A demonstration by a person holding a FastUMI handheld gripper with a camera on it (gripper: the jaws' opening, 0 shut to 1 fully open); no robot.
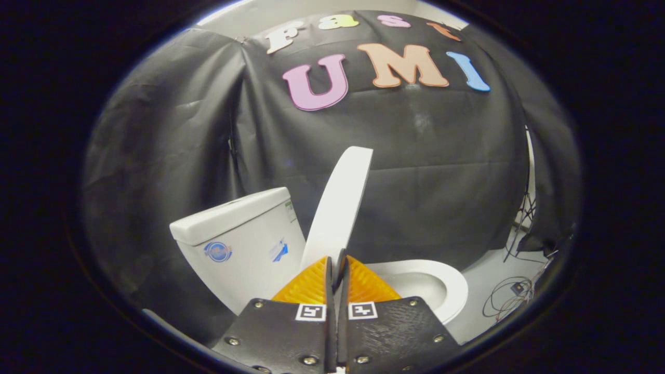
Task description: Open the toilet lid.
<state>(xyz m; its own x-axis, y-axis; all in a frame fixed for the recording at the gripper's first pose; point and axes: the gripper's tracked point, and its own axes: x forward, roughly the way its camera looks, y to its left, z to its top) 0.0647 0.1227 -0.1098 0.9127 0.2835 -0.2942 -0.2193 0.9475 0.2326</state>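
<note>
The white toilet lid point(340, 202) stands raised, nearly upright and seen edge-on, leaning back toward the tank point(239, 244). Its lower end drops behind my fingertips. My gripper point(336, 258) sits just in front of the lid's base, its two orange fingers point(311, 285) pressed together with only a thin dark slit between them and nothing visible in it. To the right of the fingers and beyond them lies the uncovered white toilet seat point(447, 283), with the bowl's hollow inside it.
The tank, with stickers on its front, stands to the left of the lid. Loose cables point(506, 301) and a small box lie on the pale floor right of the seat. A stand's thin legs point(519, 228) rise by the cloth wall.
</note>
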